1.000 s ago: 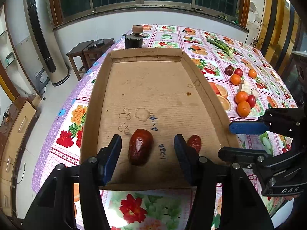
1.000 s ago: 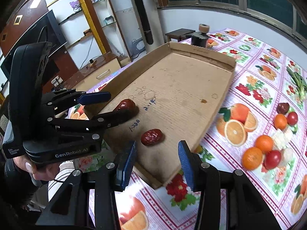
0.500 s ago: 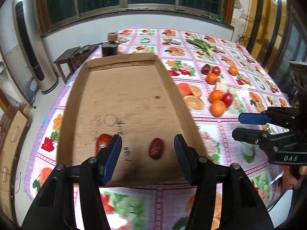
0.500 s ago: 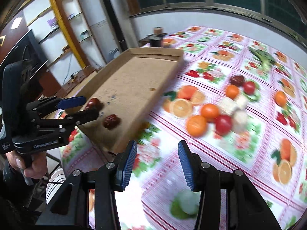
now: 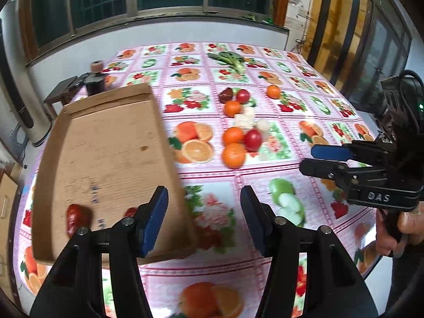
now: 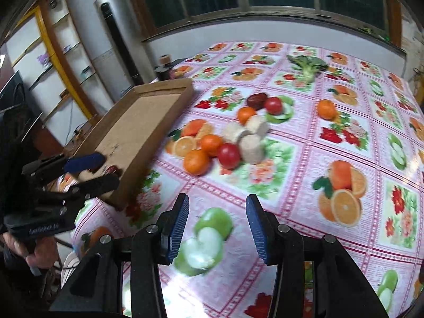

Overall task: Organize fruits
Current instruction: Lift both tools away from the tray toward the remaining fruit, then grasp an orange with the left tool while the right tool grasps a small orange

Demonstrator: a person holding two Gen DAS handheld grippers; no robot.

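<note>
A shallow cardboard tray [image 5: 106, 122] lies on the left of the table, also in the right wrist view [image 6: 148, 111]. A red date [image 5: 75, 216] lies at its near end; a second one [image 5: 129, 212] is partly hidden behind my left finger. A loose pile sits mid-table: oranges [image 5: 233, 155] [image 6: 196, 162], red fruits [image 5: 253, 140] [image 6: 229, 155], a dark date [image 6: 256, 100], pale chunks [image 6: 251, 148]. My left gripper [image 5: 204, 220] is open and empty over the tray's right near corner. My right gripper [image 6: 216, 225] is open and empty over the cloth, short of the pile.
The table has a pink fruit-print cloth [image 6: 304, 185]. Green vegetables [image 5: 230, 59] [image 6: 307, 65] lie at the back. A single orange [image 6: 326, 109] sits right of the pile. A dark jar with a cork [image 5: 95, 84] stands behind the tray. A stool and shelves are left of the table.
Both grippers swung right, away from the tray and toward the fruit pile. The two dates stay in the tray. Both grippers stay open and empty.
</note>
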